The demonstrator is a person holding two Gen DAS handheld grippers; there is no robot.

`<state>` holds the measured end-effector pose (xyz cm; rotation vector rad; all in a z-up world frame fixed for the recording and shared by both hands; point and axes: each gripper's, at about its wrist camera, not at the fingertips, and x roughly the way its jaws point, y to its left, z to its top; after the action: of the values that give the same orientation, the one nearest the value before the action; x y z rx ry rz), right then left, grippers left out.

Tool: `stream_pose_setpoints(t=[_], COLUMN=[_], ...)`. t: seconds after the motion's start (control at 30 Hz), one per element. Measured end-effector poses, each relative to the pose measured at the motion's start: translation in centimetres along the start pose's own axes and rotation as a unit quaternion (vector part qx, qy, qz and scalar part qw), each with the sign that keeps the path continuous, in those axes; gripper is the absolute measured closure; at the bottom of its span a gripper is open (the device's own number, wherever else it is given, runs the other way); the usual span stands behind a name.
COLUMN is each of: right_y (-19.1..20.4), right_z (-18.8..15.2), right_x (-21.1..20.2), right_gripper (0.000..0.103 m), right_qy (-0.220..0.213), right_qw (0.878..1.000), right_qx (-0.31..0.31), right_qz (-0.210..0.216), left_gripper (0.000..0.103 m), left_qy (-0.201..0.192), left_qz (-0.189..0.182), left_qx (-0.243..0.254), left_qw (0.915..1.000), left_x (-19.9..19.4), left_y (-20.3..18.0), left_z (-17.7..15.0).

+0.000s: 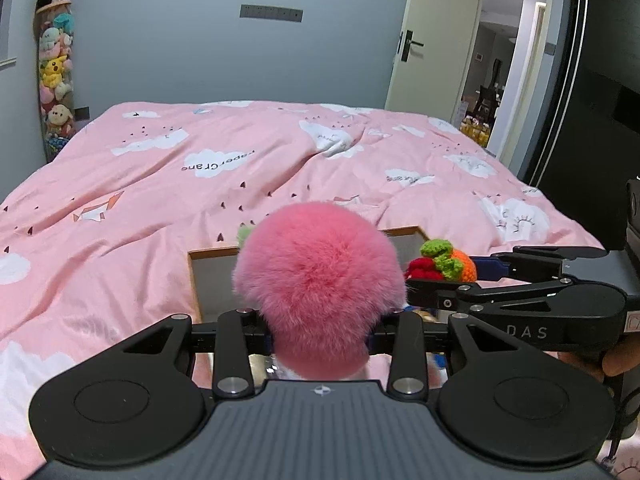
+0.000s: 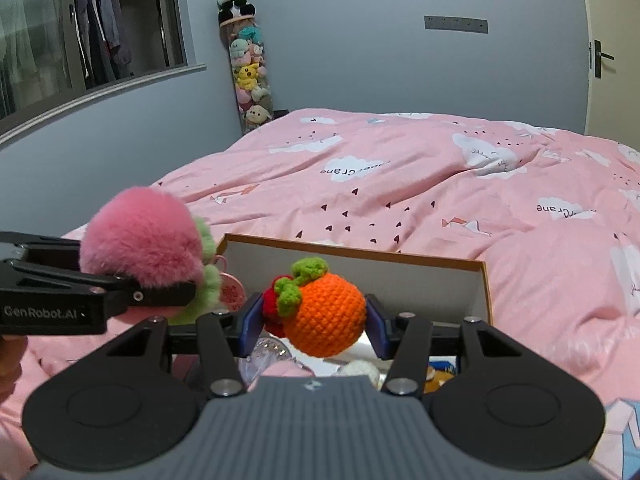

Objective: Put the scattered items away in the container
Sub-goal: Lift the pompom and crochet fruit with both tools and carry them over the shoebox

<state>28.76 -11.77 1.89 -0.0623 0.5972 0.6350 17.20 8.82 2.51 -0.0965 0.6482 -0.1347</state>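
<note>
My left gripper (image 1: 320, 338) is shut on a fluffy pink pompom (image 1: 318, 276) with a green fuzzy part at its far side; the pompom hides both pads. In the right wrist view the same pompom (image 2: 140, 240) hangs at the left, above the bed, held by the left gripper (image 2: 176, 290). My right gripper (image 2: 316, 320) is shut on an orange crocheted fruit (image 2: 330, 314) with green leaves and a red piece beside it, squeezed between blue pads. Both toys hang over an open shallow box (image 2: 360, 266) with a brown rim and white walls. The box (image 1: 212, 276) lies on the pink bedcover.
Inside the box (image 2: 444, 374) lie several small items, partly hidden by my right gripper. The pink cloud-print bedcover (image 1: 200, 184) stretches away on all sides. A tall clear tube of plush toys (image 1: 56, 76) stands in the corner, and a door (image 1: 424, 40) stands open at the right.
</note>
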Motion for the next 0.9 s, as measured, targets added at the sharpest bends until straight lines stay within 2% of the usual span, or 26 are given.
stream_pose_setpoints(t=[0.13,0.33,0.53,0.73,0.9], right_y=[-0.5,-0.4,-1.1,-1.0,-0.9], right_z=[0.4,0.8,0.6,0.6,0.7], right_x=[2.2,5.7,8.9,11.0,12.4], right_gripper=[0.048,0.048,0.048,0.048,0.048], right_qy=[0.021,0.049,0.088,0.105,0.115], right_qw=[1.000,0.998,0.995,0.993,0.992], right_qx=[0.012,-0.023,-0.015,-0.026,-0.036], right_qz=[0.015,0.023,0.032,0.043,0.044], left_gripper=[0.060,0.060,0.060,0.060,0.059], left_qy=[0.019,0.056,0.094,0.134,0.146], left_qz=[0.002,-0.001,0.005,0.017,0.022], left_qx=[-0.005,-0.002,-0.012,-0.007,-0.004], left_qw=[0.9998,0.9984,0.9955,0.9908,0.9891], left_x=[1.7,5.1,8.5,11.3,12.7], left_y=[1.5,2.6,3.6,4.3,4.8], left_z=[0.5,0.8,1.2,1.4,1.4])
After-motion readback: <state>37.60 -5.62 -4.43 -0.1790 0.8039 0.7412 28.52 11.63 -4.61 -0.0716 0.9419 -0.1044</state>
